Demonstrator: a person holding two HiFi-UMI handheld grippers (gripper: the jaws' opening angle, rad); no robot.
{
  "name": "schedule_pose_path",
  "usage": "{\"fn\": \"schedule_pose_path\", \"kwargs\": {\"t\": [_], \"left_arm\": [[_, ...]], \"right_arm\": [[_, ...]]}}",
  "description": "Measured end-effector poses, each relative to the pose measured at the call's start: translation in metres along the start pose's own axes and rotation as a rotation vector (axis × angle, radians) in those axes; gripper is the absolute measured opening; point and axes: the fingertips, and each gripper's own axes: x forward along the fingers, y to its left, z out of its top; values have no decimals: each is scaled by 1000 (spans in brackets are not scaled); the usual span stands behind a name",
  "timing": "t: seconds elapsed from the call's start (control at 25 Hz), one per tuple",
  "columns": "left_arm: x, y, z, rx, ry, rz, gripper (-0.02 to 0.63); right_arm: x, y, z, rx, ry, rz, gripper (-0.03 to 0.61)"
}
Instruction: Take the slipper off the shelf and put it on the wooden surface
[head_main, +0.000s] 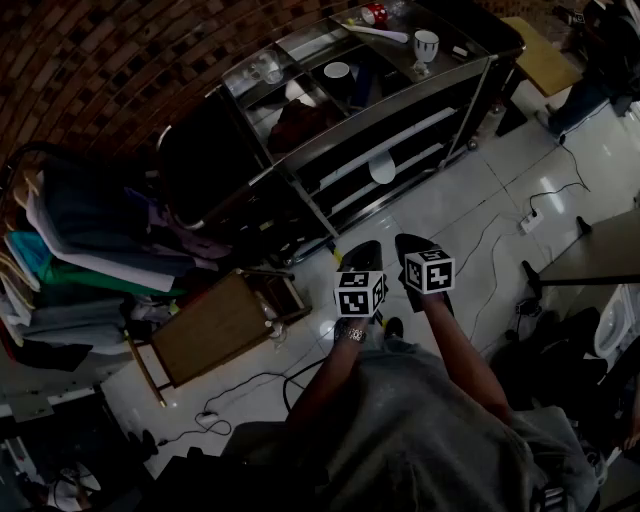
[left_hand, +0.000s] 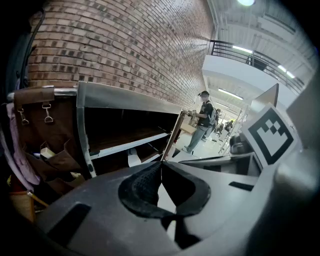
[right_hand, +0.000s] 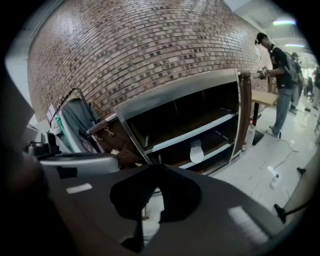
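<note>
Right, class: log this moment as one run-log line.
stage: before pick | left gripper: shut, empty | right gripper: shut, empty | slipper: on shelf, untouched

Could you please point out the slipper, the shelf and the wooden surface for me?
slipper (right_hand: 196, 150): right gripper view, middle of its white body.
shelf (head_main: 400, 107): head view, metal front rail of its top.
wooden surface (head_main: 215, 325): head view, centre of its top.
</note>
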Motion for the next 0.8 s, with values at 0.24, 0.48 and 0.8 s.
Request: {"fn": "schedule_pose_path", "kwargs": {"t": [0.24, 0.48, 0.8], "left_arm": [[35, 54, 51, 19, -35, 18, 5], [74, 58, 65, 23, -3, -25, 3], [128, 55, 69, -32, -2, -4, 4]], "right_arm": [[47, -24, 54, 10, -26, -39, 2], [81, -56, 76, 27, -45, -57, 2], [160, -122, 76, 64, 13, -26, 3]]}}
